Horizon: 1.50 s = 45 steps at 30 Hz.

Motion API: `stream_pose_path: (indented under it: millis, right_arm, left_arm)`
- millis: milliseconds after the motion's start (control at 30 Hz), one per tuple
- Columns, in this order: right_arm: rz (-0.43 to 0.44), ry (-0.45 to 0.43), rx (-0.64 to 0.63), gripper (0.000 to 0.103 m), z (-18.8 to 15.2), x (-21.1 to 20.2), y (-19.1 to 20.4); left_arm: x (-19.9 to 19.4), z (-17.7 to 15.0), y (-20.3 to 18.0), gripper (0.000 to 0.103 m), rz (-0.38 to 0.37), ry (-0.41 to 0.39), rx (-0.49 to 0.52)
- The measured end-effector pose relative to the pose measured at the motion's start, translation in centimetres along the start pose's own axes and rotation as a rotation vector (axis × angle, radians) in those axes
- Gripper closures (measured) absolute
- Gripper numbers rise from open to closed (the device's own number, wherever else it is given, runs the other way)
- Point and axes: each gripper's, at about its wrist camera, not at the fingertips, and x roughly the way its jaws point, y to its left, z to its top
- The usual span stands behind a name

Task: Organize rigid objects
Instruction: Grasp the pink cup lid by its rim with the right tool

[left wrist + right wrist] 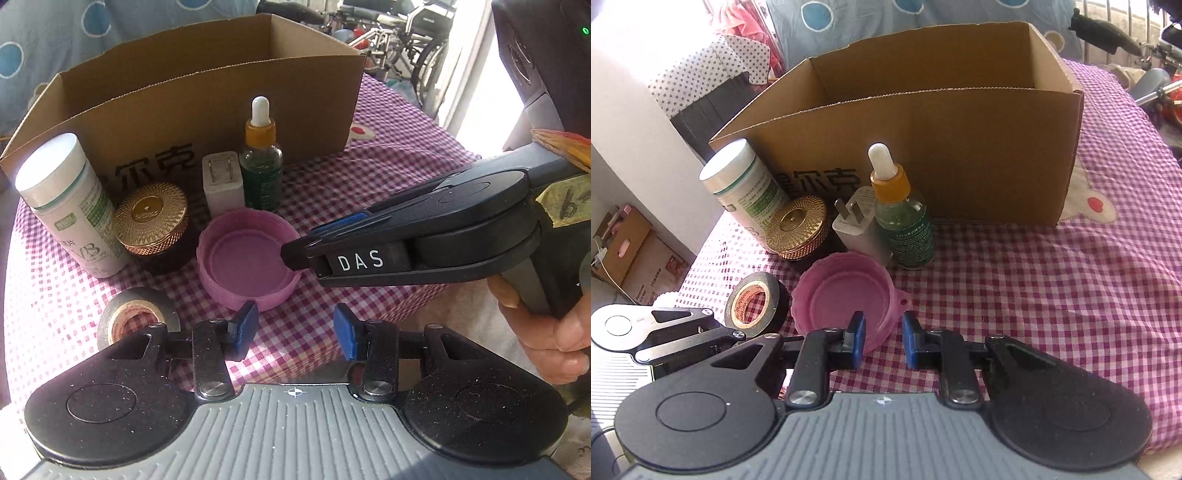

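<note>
A pink plastic lid [248,263] [846,291] lies upside down on the checked cloth. My right gripper [882,341] straddles its near rim, one finger inside and one outside, jaws apart with a gap to the rim. In the left wrist view it [295,254] reaches in from the right. My left gripper [295,332] is open and empty just in front of the lid. Behind stand a white pill bottle [70,206] [746,184], a gold-lidded jar [153,221] [798,227], a white charger [223,182] [858,225] and a dropper bottle [261,158] [903,214]. A black tape roll [136,321] [757,304] lies at left.
An open cardboard box [207,107] [942,147] stands behind the objects on the purple checked cloth [1034,295]. Bicycles and a wheelchair [399,40] are beyond the table's far right. The table's left edge [698,266] drops to the floor with cartons.
</note>
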Motion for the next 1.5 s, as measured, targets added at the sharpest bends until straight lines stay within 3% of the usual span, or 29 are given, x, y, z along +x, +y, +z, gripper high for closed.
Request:
stream_pose_path:
  millis: [300,433,600,1033,1500]
  right_arm:
    - [-0.027,-0.009,0.096,0.080,-2.0,-1.7,-2.6]
    - [-0.021,-0.019,0.122,0.080,-2.2,-1.7,-3.0]
    - [-0.010,-0.032,0.133,0.079,-2.1,-1.8,-3.2]
    - [0.010,-0.047,0.149,0.079,-2.2,-1.5,-3.3]
    - [0.009,-0.061,0.139,0.080,-2.1,-1.3,-3.0]
  left_arm:
    - [0.6,-0.1,-1.6,0.058,-0.013,0.004,0.070]
    - [0.5,-0.2,-1.4,0.043,0.022,-0.001,0.064]
    - [0.7,0.3,-1.5,0.034,0.051,-0.011,0.074]
    - [3.4,1.0,-2.2,0.033,0.109,-0.006,0.126]
    - [3.3,1.0,-2.9,0.034,0.126,-0.047,0.159]
